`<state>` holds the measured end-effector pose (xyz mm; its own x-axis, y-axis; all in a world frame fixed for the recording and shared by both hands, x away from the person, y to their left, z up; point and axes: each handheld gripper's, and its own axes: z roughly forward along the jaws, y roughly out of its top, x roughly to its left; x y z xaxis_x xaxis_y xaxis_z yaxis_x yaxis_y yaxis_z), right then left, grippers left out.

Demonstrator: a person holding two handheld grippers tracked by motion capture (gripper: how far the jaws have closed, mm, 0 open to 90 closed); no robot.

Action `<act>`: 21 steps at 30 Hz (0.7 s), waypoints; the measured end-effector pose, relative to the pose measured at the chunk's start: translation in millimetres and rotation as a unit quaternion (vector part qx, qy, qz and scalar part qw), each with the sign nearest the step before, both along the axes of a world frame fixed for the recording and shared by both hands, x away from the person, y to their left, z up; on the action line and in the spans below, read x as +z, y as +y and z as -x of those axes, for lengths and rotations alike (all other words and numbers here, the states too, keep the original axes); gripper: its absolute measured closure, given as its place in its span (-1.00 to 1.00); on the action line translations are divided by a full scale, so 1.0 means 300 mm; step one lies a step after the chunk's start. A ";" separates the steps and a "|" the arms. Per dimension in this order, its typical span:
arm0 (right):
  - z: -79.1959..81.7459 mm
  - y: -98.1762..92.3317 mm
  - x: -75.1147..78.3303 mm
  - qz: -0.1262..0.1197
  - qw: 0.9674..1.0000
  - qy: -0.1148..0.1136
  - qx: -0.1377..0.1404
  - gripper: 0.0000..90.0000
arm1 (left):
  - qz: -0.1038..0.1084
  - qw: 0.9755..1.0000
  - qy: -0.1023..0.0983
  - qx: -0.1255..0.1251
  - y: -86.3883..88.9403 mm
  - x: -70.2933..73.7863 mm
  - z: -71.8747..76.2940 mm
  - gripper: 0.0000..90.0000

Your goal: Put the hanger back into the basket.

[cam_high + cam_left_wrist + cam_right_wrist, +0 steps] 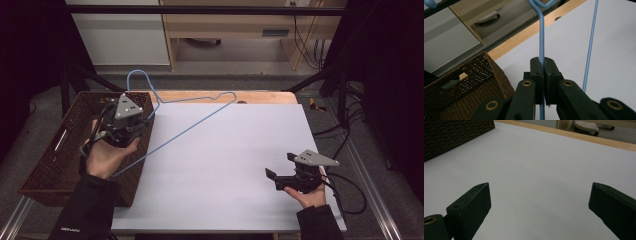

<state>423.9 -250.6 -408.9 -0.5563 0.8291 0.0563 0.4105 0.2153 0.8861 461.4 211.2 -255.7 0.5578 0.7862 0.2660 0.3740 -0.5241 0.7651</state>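
Left gripper view: left gripper [543,65] clamped on thin hanger [541,37] beside basket [469,75]; could twist, slip, snag the rim. Right gripper [540,195] apart, idle.

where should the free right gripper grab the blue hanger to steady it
On the long straight bottom wire of the blue hanger, coming from the right gripper's side: it is thin and bare, and slopes above the white sheet. The left gripper already clamps one arm near the hook.
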 end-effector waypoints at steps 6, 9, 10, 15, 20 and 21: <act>0.000 0.001 -0.002 0.000 1.000 -0.001 -0.001 -0.89 | 0.005 1.000 -0.002 0.016 0.049 0.013 -0.007 0.94; -0.001 0.002 -0.003 0.001 1.000 0.000 0.001 -0.89 | 0.006 1.000 -0.003 0.024 0.073 0.017 -0.014 0.94; -0.001 0.003 -0.003 0.000 1.000 0.001 0.000 -0.89 | 0.006 1.000 -0.003 0.027 0.080 0.018 -0.016 0.94; -0.002 0.003 -0.004 0.002 1.000 0.001 0.001 -0.89 | 0.014 0.999 -0.006 0.040 0.113 0.020 -0.026 0.94; -0.002 0.001 -0.003 0.001 1.000 0.000 0.000 -0.89 | 0.011 0.998 -0.013 0.052 0.158 0.016 -0.033 0.94; -0.002 0.002 -0.003 0.000 1.000 0.000 0.000 -0.89 | 0.010 0.998 -0.008 0.059 0.168 0.015 -0.032 0.94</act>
<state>424.5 -250.0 -409.8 -0.5560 0.8293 0.0560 0.4113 0.2160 0.8855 471.0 261.7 -251.1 0.4578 0.8510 0.2574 0.4199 -0.4621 0.7811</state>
